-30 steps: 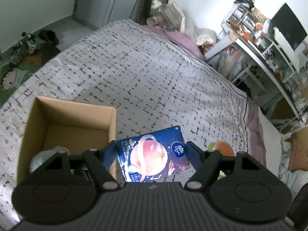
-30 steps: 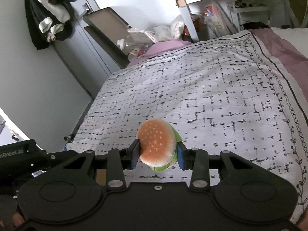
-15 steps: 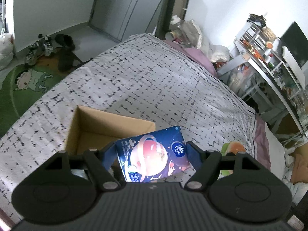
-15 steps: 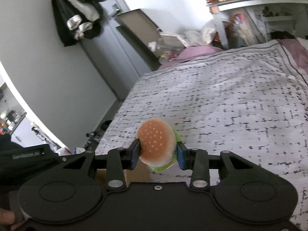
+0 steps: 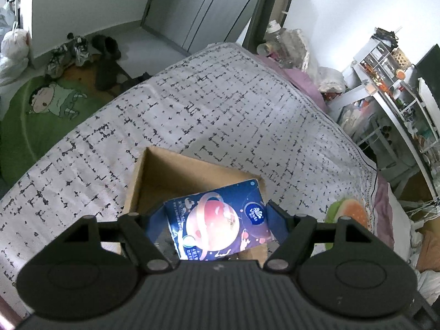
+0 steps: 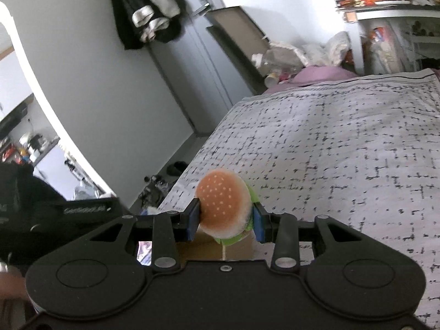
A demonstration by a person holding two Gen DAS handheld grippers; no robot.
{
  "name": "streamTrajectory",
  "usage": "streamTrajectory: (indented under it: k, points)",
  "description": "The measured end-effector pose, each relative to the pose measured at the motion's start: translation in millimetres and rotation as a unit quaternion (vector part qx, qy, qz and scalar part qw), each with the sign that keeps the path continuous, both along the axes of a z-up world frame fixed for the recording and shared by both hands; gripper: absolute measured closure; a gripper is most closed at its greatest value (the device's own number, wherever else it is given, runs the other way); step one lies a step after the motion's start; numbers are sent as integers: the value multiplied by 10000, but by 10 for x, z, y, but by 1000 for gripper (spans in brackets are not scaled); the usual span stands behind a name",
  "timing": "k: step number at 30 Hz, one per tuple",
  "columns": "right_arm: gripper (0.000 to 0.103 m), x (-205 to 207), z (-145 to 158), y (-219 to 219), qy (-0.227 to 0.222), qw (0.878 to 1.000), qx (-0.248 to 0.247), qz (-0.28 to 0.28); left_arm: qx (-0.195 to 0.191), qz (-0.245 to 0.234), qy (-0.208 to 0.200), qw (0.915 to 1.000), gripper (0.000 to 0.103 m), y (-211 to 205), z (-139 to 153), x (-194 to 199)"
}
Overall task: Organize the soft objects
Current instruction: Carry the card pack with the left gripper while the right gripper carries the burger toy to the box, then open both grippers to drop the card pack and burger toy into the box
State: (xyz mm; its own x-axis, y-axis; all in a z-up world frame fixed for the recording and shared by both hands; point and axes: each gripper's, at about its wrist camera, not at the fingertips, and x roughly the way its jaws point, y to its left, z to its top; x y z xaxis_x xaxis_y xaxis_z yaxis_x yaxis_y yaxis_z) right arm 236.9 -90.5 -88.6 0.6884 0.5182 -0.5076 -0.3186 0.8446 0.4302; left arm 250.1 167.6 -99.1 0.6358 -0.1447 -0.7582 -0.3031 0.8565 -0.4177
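Bedroom, patterned bedspread (image 5: 220, 104): we carry two soft things to the cardboard box (image 5: 170, 170).

Our left gripper (image 5: 217, 217) clamps a blue tissue pack (image 5: 220, 220) by its sides, hanging over the near end of the open box, probably so it can drop straight in. Our right gripper (image 6: 225, 217) squeezes the plush burger (image 6: 224, 205) across its bun, just right of the box, whose edge shows beneath; we judge it waits its turn.
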Motion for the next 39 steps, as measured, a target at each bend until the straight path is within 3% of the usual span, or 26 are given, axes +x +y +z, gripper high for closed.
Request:
streamTrajectory:
  k: [12, 16, 21, 39]
  points:
    - [64, 10, -99, 318, 16, 9993, -250, 293, -126, 35, 165, 9998, 27, 193, -95, 40]
    - [51, -5, -117, 376, 75, 9988, -217, 444, -174, -2, 188, 9997, 25, 202, -67, 38]
    - [44, -46, -61, 335, 42, 9989, -300, 357, -285, -25, 282, 9992, 24, 183, -17, 12]
    - [11, -246, 171, -91, 54, 9992, -349, 188, 176, -185, 186, 9995, 17, -205, 337, -260]
